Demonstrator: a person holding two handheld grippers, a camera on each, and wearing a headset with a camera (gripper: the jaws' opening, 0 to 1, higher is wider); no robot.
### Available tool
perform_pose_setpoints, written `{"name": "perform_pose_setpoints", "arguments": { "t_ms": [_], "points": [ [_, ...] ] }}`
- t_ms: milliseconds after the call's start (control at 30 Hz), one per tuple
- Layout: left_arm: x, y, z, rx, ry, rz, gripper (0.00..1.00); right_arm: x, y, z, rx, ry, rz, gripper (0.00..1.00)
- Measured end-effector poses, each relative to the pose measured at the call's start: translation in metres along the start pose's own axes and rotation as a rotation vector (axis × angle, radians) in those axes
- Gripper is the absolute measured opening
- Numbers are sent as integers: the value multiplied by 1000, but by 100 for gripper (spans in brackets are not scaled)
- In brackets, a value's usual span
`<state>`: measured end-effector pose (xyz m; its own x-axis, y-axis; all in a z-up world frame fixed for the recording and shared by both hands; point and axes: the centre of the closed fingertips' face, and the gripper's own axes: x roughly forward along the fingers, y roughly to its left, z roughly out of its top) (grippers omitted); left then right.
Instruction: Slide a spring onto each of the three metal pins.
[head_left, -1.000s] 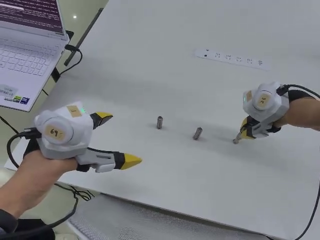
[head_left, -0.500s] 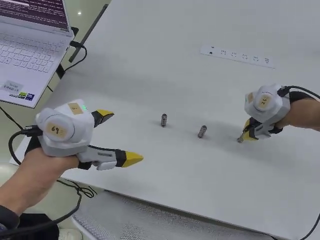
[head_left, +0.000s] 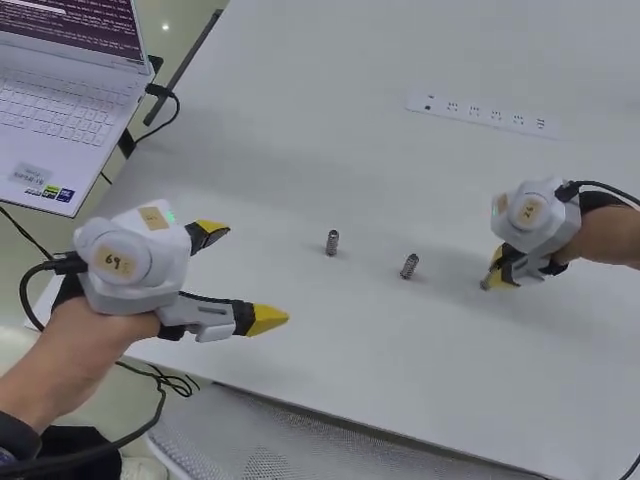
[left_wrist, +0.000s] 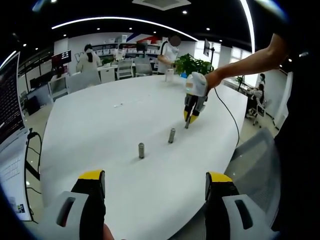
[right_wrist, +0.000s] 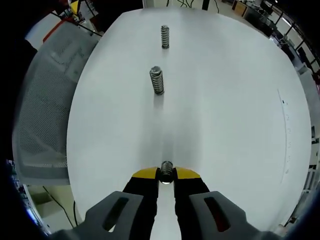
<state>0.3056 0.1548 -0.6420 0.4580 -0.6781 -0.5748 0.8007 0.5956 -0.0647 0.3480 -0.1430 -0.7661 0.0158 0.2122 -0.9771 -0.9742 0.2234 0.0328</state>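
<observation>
Hovering over the near table (head_left: 400, 380) edge, the left gripper (head_left: 238, 275) has jaws spread wide, empty. Mid-table the left spring (head_left: 332, 242) and middle spring (head_left: 409, 265) stand upright, apart, unobstructed. Right of them the right gripper (head_left: 497, 272) pinches a third spring (right_wrist: 167, 172) at the tabletop. Beyond lie a power strip (head_left: 480, 112) and, far left, a laptop (head_left: 60, 100).

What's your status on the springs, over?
Left gripper open, empty, hovering. Right gripper shut on a spring, low on the table. Two other springs standing in line ahead. Nothing between them.
</observation>
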Motion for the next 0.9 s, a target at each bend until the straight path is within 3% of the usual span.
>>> {"name": "perform_pose_setpoints", "arguments": {
  "t_ms": [467,900],
  "points": [
    [-1,2,0,1,2,2,80,-1,2,-4,3,10,4,15],
    [1,2,4,6,-4,-1,80,-16,0,-3,13,-5,-14,23]
  ]
}}
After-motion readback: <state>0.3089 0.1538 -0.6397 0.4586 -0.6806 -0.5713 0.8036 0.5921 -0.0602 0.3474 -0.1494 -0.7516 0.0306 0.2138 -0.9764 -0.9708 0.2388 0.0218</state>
